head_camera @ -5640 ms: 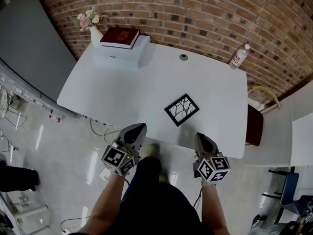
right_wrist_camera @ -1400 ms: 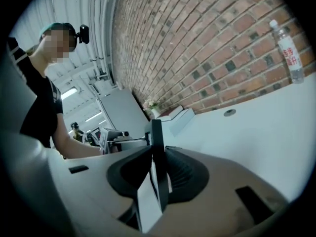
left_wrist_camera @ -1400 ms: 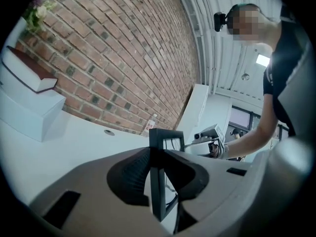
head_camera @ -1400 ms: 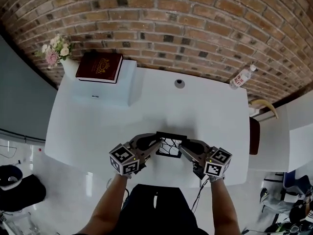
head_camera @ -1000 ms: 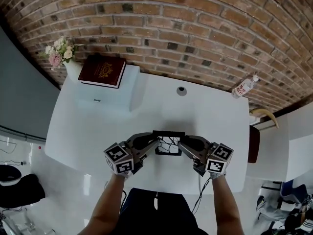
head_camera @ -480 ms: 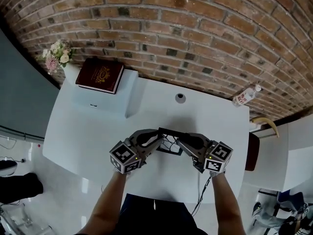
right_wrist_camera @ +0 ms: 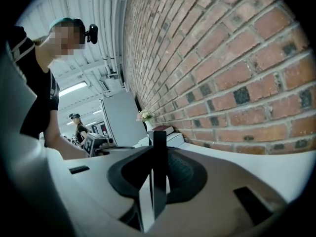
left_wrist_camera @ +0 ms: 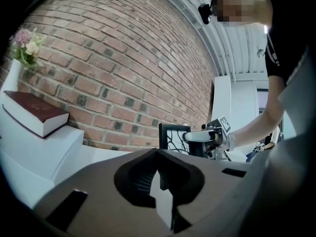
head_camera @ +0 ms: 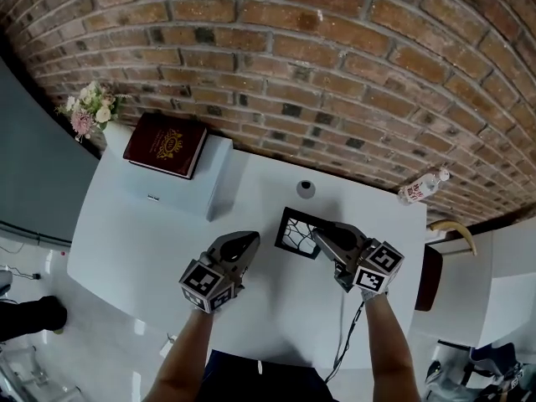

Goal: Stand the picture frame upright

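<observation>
The black picture frame [head_camera: 298,232] with a white branch pattern stands upright on the white table [head_camera: 159,241], its face turned toward me. My right gripper [head_camera: 323,235] is shut on its right edge. In the right gripper view the frame [right_wrist_camera: 159,157] runs edge-on between the pads. My left gripper [head_camera: 246,243] is shut on nothing, a short way left of the frame and apart from it. In the left gripper view, past the closed left gripper [left_wrist_camera: 158,155], the frame [left_wrist_camera: 172,138] stands held by the right gripper [left_wrist_camera: 190,138].
A dark red book [head_camera: 166,144] lies on a white box [head_camera: 193,193] at the back left, beside a vase of flowers [head_camera: 84,112]. A round grommet [head_camera: 306,189] is behind the frame. A water bottle [head_camera: 422,188] stands back right. The brick wall [head_camera: 335,65] backs the table.
The left gripper let go of the frame's left side, shut and drew back to the left. The frame rose from a low tilt to upright in the right gripper.
</observation>
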